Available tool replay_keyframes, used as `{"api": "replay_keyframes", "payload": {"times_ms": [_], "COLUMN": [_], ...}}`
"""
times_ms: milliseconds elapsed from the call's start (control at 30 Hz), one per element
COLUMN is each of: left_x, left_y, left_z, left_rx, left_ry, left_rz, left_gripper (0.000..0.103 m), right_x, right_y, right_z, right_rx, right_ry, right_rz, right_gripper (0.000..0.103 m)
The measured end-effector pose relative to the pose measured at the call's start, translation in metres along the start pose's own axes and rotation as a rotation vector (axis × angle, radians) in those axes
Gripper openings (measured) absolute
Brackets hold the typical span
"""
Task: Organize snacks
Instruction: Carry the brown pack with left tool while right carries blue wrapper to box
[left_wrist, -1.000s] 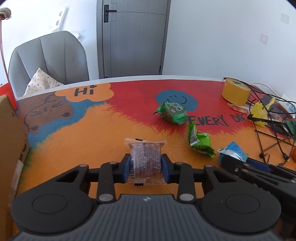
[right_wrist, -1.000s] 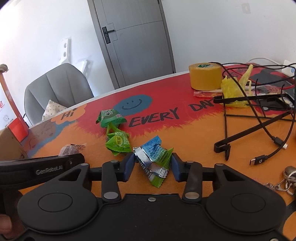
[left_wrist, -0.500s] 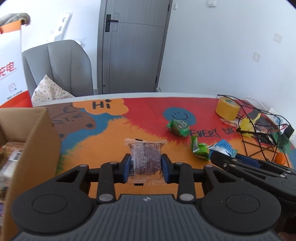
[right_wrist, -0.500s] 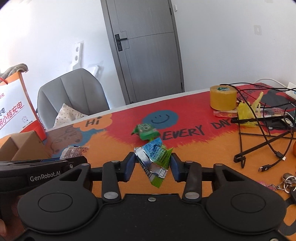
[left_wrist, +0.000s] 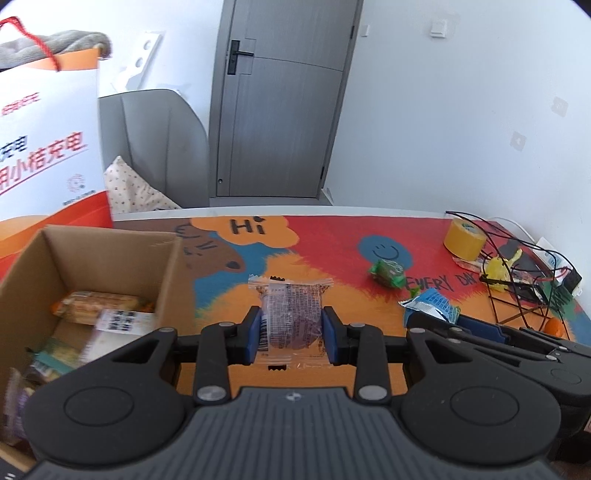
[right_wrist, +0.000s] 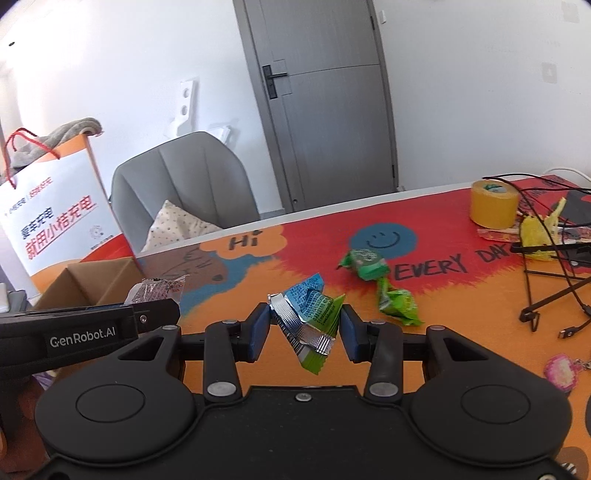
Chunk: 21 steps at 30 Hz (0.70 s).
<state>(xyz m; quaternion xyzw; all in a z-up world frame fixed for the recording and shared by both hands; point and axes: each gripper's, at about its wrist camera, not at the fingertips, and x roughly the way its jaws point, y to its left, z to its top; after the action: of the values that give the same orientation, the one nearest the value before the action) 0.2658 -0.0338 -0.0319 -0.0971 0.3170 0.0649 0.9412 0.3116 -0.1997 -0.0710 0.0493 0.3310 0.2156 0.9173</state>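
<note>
Left gripper (left_wrist: 291, 334): blue fingers (left_wrist: 253, 332) clamped on a clear-wrapped dark purple snack (left_wrist: 290, 317), held upright above the surface (left_wrist: 236, 295), just right of the cardboard box (left_wrist: 166, 280). Fine print on the wrapper, too small to read.

Right gripper (right_wrist: 304, 326): fingers (right_wrist: 351, 338) clamped on a crumpled blue, silver and green packet (right_wrist: 308, 315), tilted, clear of the surface. Its print is unreadable.

Writing: mat reads "Hi" (left_wrist: 245, 226) in an orange cloud at the far side, "EVERY DA…" (right_wrist: 430, 267) in black right of centre, partly cut by clutter. A blue smiley (right_wrist: 384, 238) sits between them. "GenRobot.AI" (right_wrist: 83, 336) in white on the side of the left gripper body. White and orange paper bag (right_wrist: 62, 221) far left carries red and dark Chinese characters, with grey cloth on top.

Box open at top, near left, wrapped snacks already inside; its right wall stands just beside the held purple snack.

Two green-wrapped snacks (right_wrist: 365, 264) lie on the mat, mid right. Yellow tape roll (right_wrist: 493, 205) far right, next to black cables and a wire stand (right_wrist: 546, 295) crowding the right edge. Middle of the mat bare. Far edge of the surface meets a grey chair (right_wrist: 184, 181) and a grey door (right_wrist: 325, 110) behind.
</note>
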Motion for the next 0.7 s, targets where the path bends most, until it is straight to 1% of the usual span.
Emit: {"api": "replay_keyframes", "payload": {"times_ms": [433, 700], "left_x": [-0.031, -0.046], "left_y": [0.068, 0.098], "left_z": [0.006, 0.003], "left_rx": [-0.069, -0.106], "left_ry": [-0.011, -0.011], "left_rz": [0.05, 0.078], "left_gripper": [0.033, 0.033], "right_x": [-0.002, -0.003], "right_y": [0.054, 0.085], "right_z": [0.008, 0.012], "right_rx": [-0.046, -0.076], "right_ry": [-0.004, -0.012], "right_rz": [0.06, 0.095], "right_gripper": [0.042, 0.042]}}
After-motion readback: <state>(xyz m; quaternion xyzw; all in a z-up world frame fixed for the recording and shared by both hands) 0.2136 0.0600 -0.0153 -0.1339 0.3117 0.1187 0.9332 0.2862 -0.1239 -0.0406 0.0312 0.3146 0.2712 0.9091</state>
